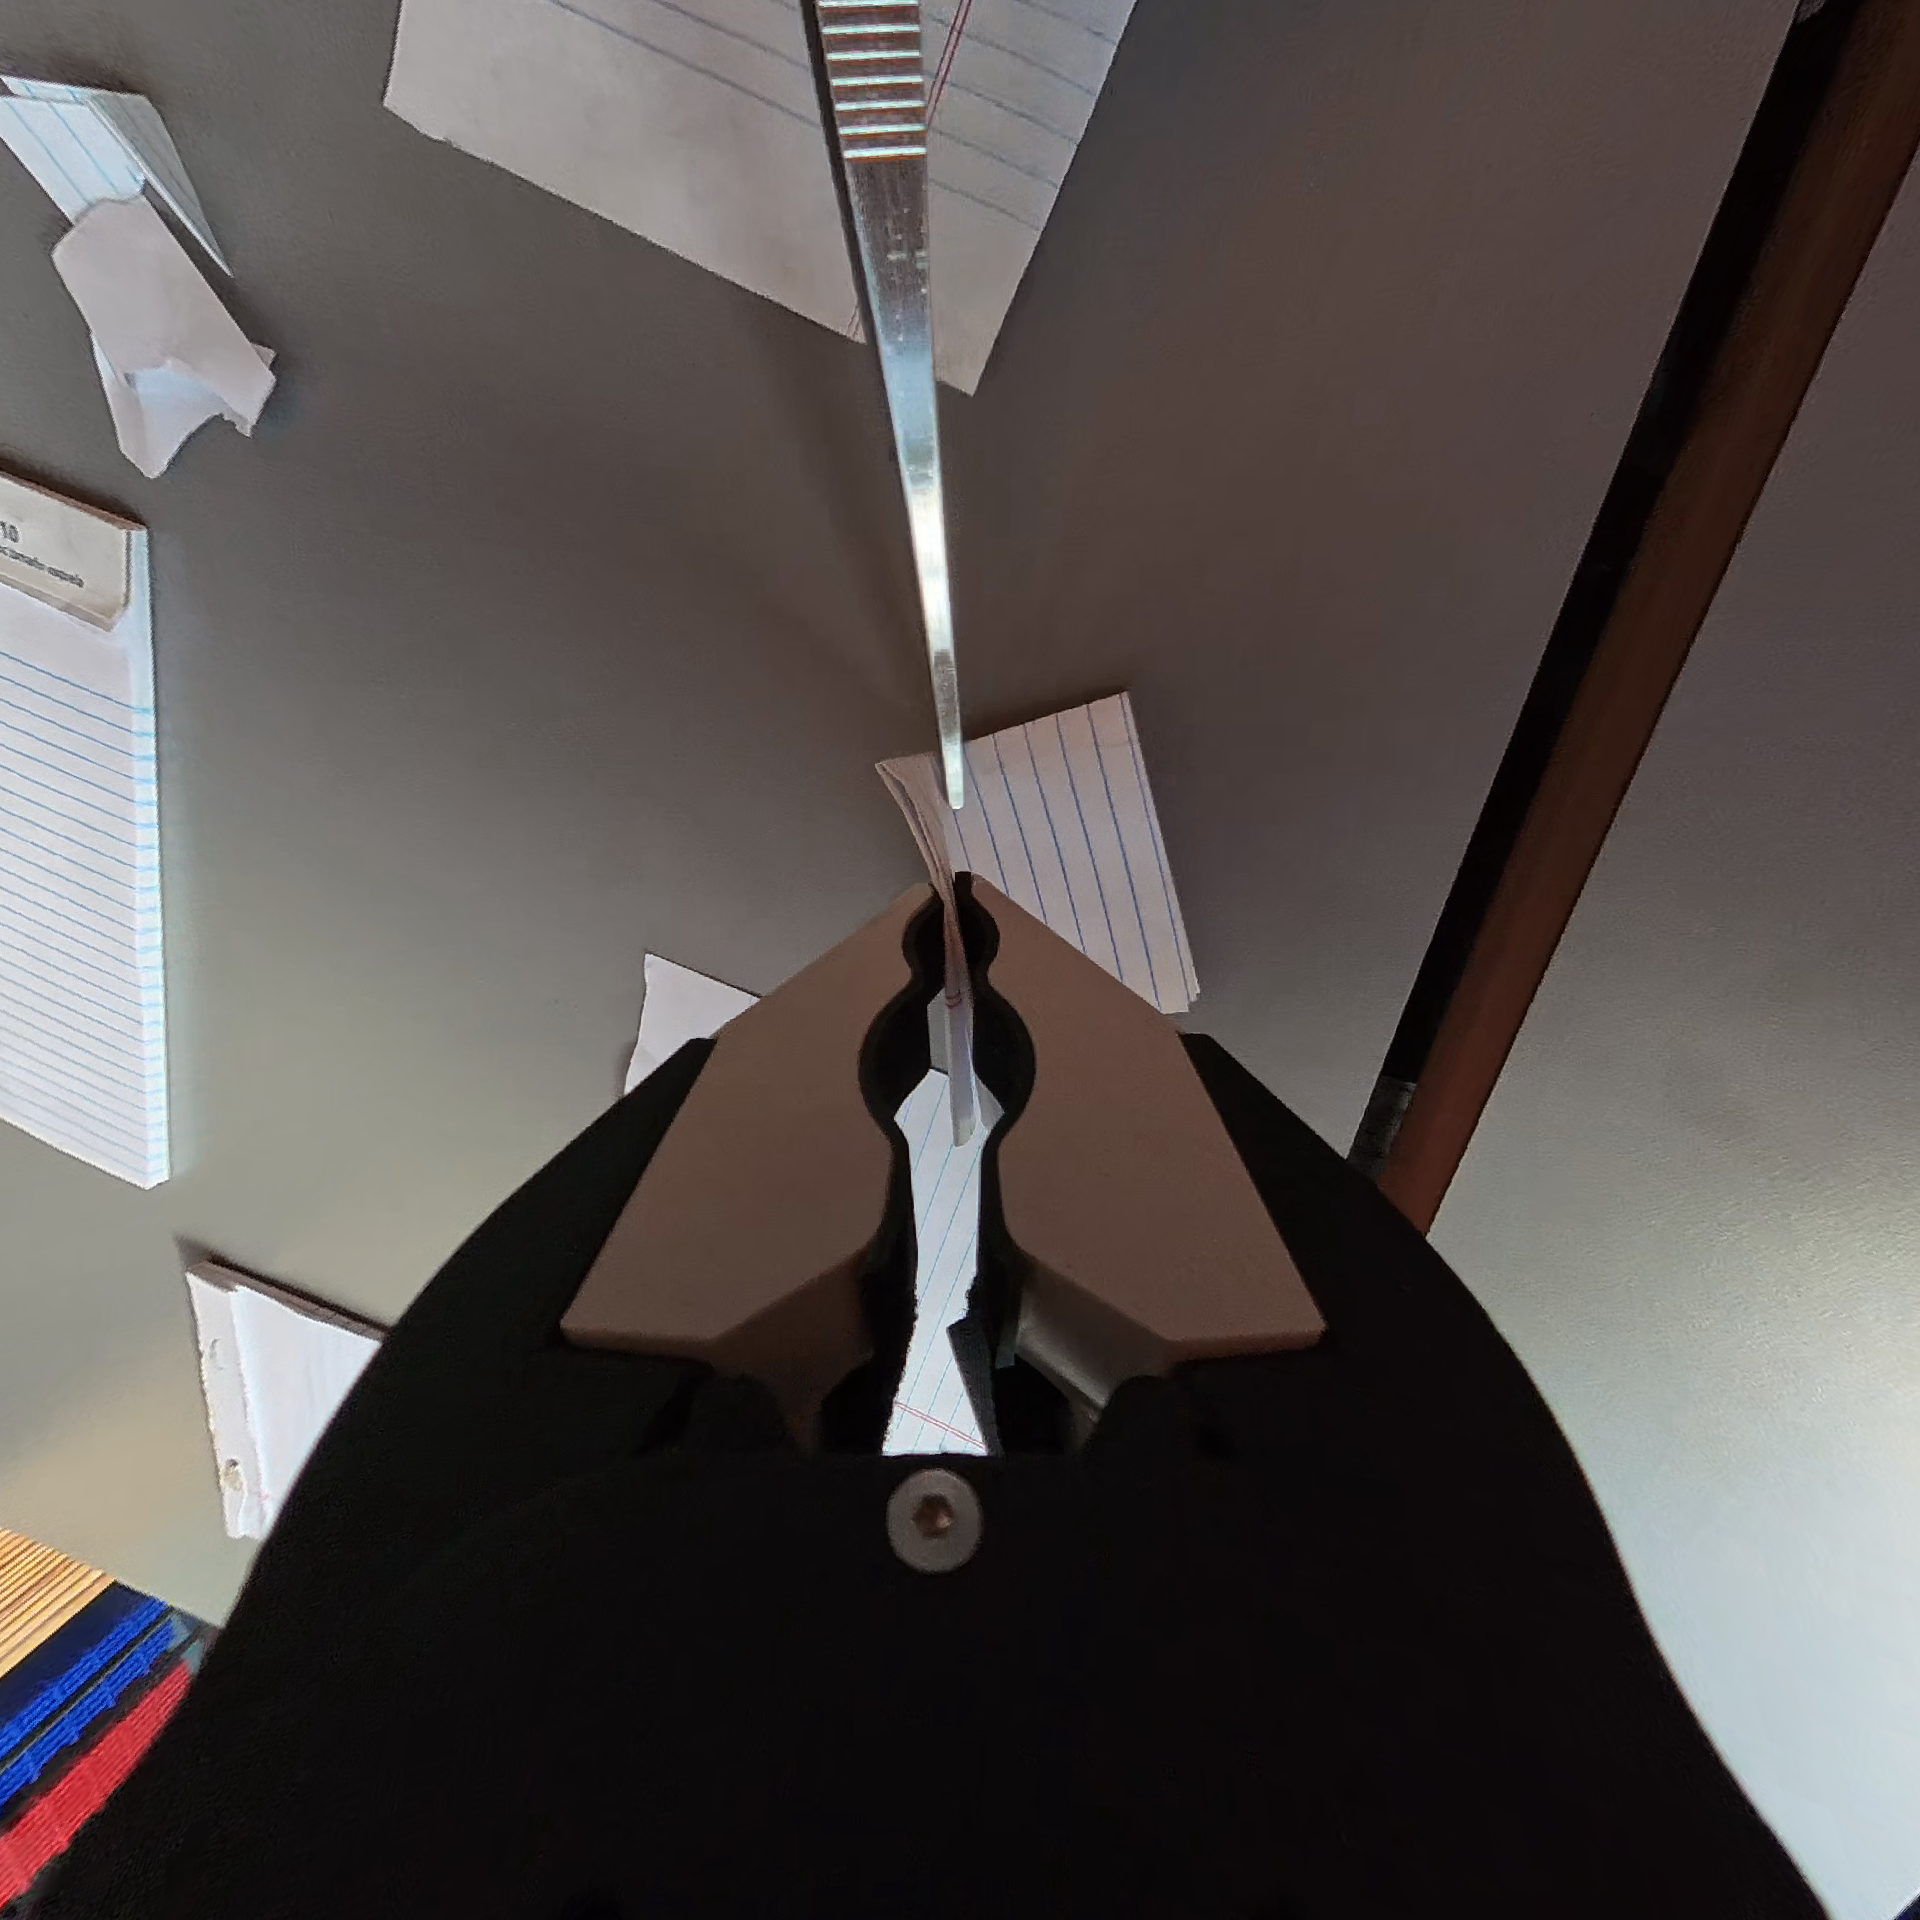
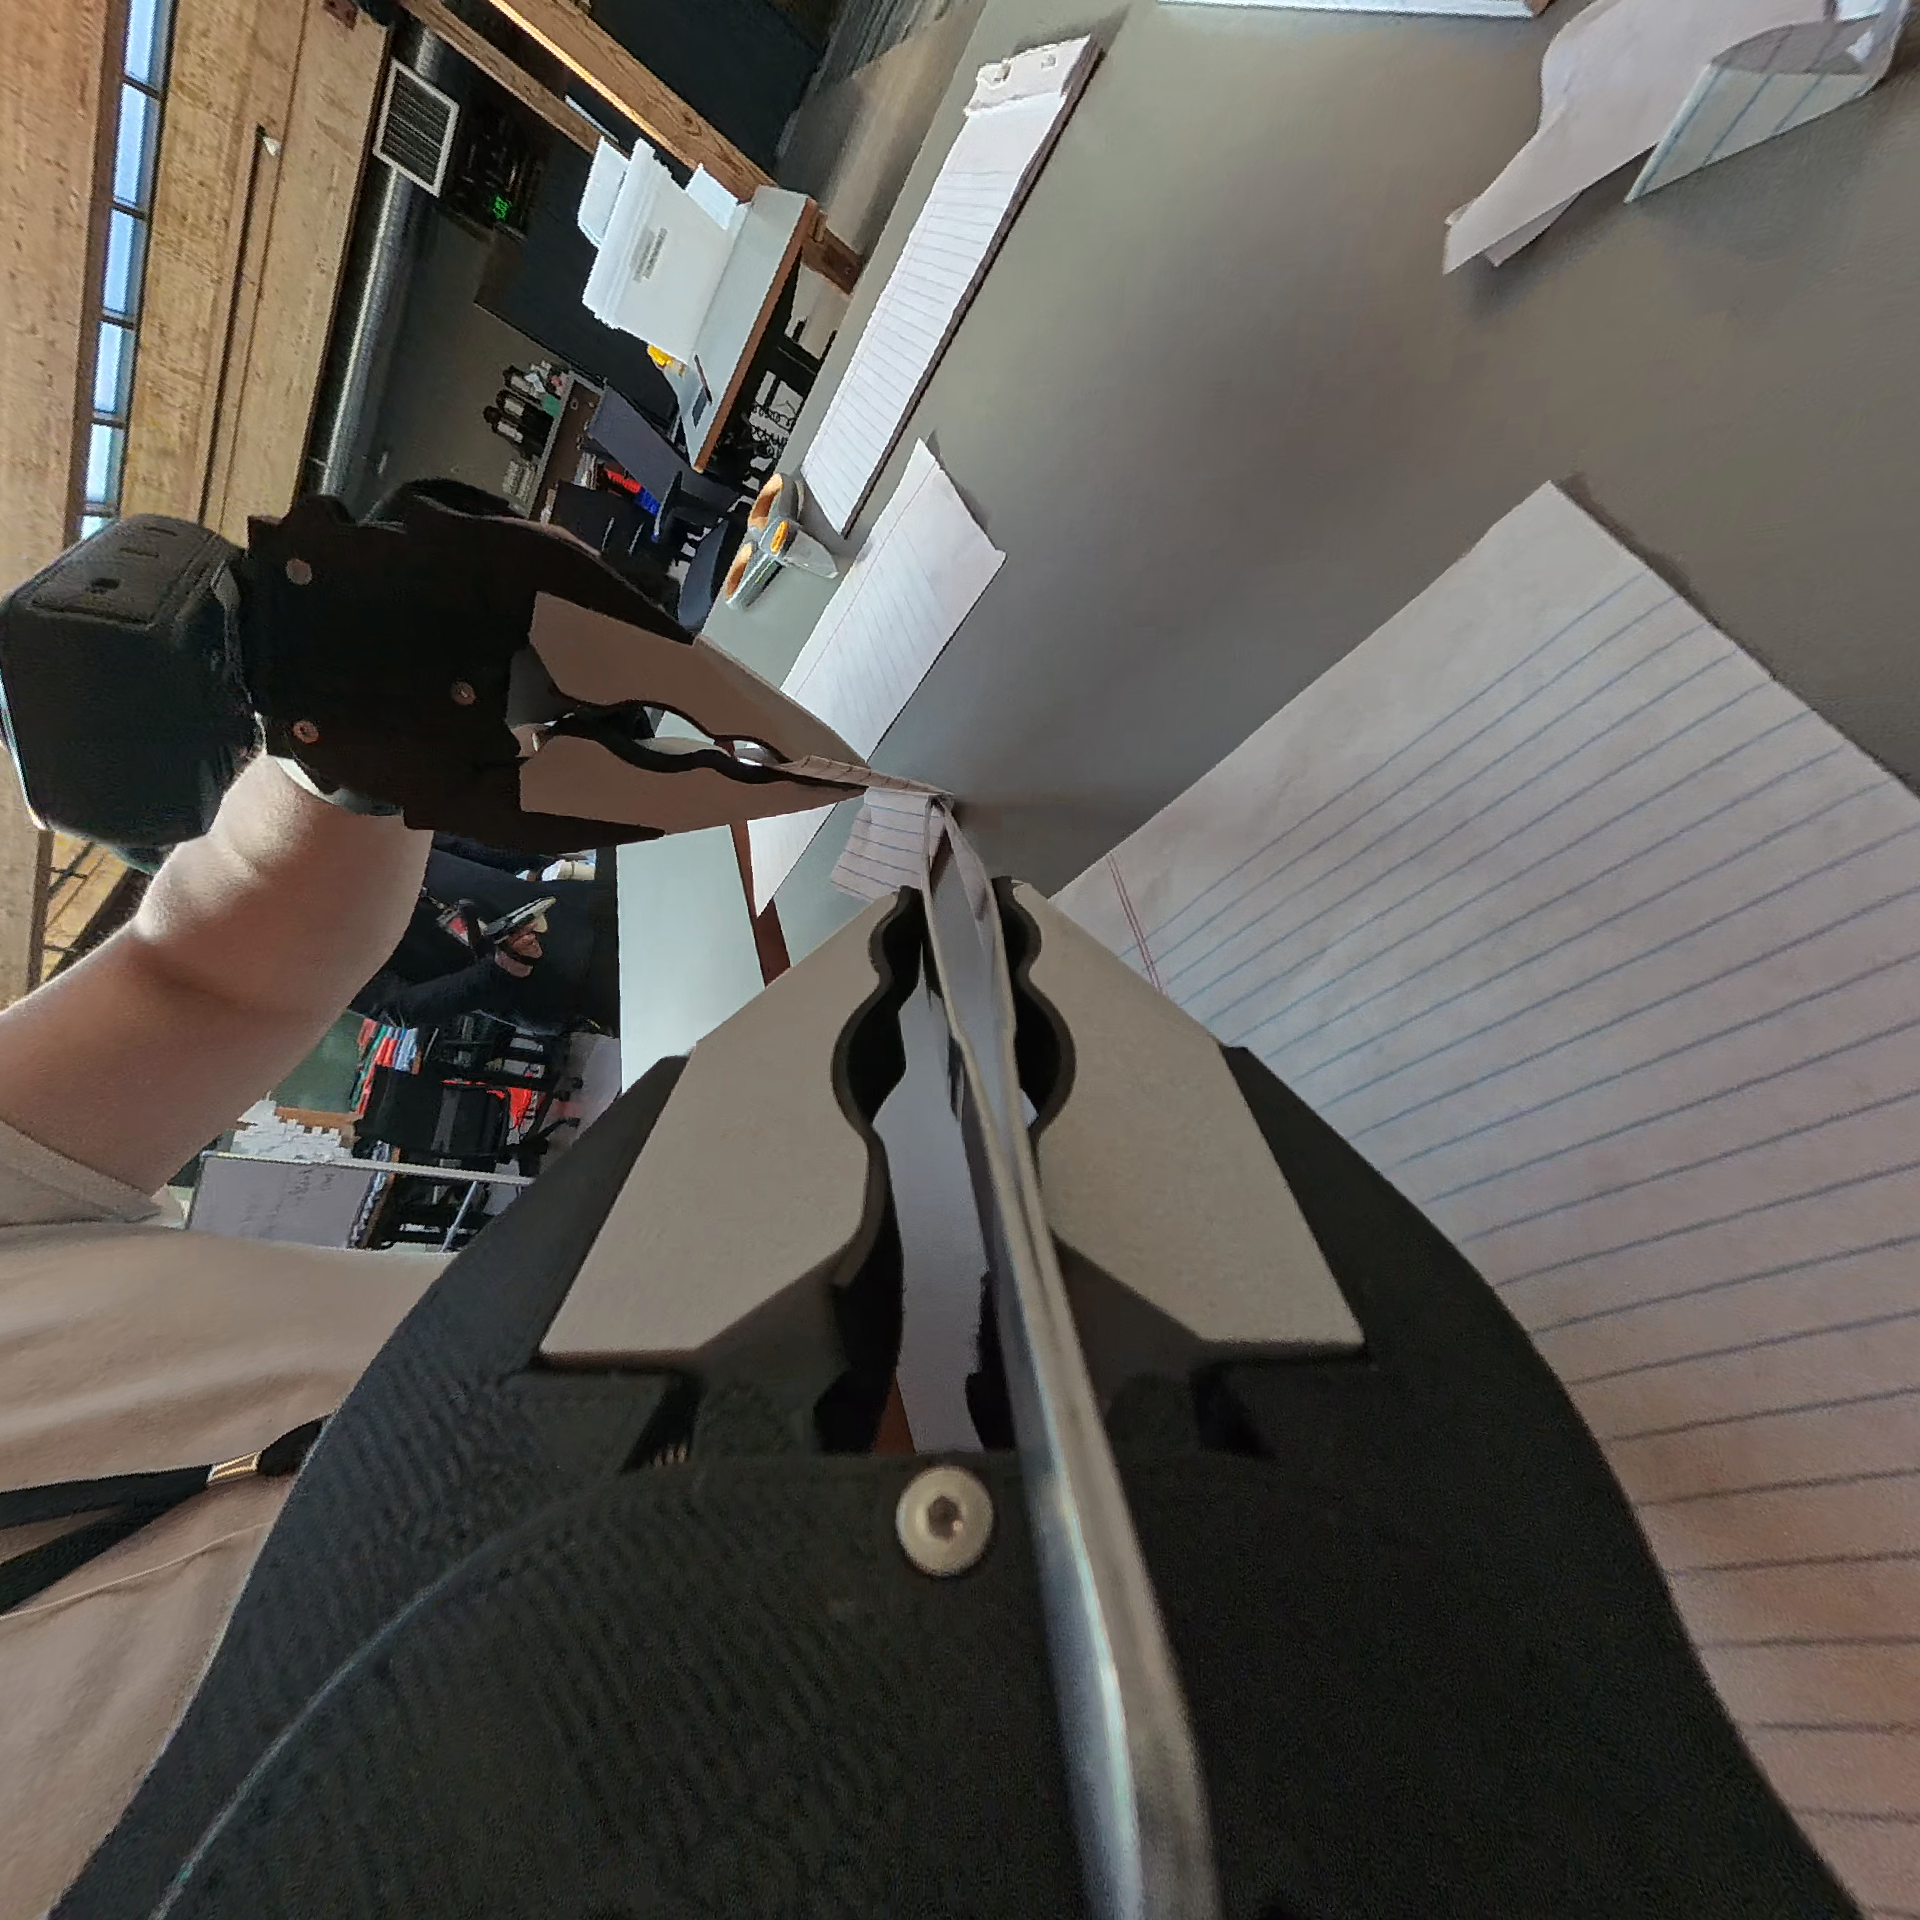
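Observation:
My left gripper (image 1: 956,894) is shut on a small folded piece of lined paper (image 1: 1070,831) and holds its edge between the fingertips above the grey table (image 1: 520,727). Metal tweezers (image 1: 914,468) reach in from the top, and their tip touches the paper's folded edge just beyond my fingertips. My right gripper (image 2: 961,894) is shut on the tweezers (image 2: 997,1143), which run forward between its fingers to the folded paper (image 2: 883,842). The left gripper (image 2: 852,784) shows there at the left, meeting the paper from the side.
Loose lined sheets (image 1: 675,135) (image 2: 1558,935), a crumpled scrap (image 1: 156,312) and lined notepads (image 1: 73,831) (image 2: 935,291) lie on the table. Orange-handled scissors (image 2: 769,540) lie near its far edge. A wooden table edge (image 1: 1662,623) runs at the right. A person's arm (image 2: 208,935) holds the left gripper. One gripper's finger ends stand about 12 cm off the other's. The crumpled scrap (image 1: 156,312) sits 15 cm or so from the ends of my right fingers. The right camera catches it too, in the right wrist view (image 2: 1616,90).

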`<state>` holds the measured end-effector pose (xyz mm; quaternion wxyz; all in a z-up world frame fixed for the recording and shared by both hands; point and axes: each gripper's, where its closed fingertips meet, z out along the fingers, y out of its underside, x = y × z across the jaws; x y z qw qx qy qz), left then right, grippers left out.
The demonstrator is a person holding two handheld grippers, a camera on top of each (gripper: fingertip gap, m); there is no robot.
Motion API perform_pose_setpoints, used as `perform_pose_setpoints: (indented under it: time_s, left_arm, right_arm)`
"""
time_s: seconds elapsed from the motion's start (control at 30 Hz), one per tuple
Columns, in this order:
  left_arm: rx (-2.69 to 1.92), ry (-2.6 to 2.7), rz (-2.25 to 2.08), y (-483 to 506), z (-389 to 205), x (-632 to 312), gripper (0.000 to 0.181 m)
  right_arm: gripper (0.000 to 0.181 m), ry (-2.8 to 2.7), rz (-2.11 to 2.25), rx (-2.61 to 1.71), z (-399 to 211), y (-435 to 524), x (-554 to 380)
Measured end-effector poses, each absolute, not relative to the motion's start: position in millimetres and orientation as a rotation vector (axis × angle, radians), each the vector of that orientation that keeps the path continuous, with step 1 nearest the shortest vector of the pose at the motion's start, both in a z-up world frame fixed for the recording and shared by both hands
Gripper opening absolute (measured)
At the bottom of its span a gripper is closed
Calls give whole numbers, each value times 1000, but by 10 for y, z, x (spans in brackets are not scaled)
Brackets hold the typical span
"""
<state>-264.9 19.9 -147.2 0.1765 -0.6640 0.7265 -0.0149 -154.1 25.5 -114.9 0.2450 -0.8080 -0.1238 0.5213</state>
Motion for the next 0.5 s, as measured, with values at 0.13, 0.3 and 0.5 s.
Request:
perform_pose_setpoints:
  time_s: [0.13, 0.3, 0.5]
  left_arm:
    - [-1932, 1944, 28, 162, -1476, -2619, 0]
    - [-1938, 1761, 45, 71, -1516, -2603, 13]
    - [-1930, 1620, -41, 2, -1580, -2652, 16]
  right_arm:
    - [13, -319, 1442, -2204, -1187, 257, -1543]
    - [12, -304, 1459, -2184, -1207, 244, -1534]
    - [13, -325, 1454, -2188, -1195, 255, -1539]
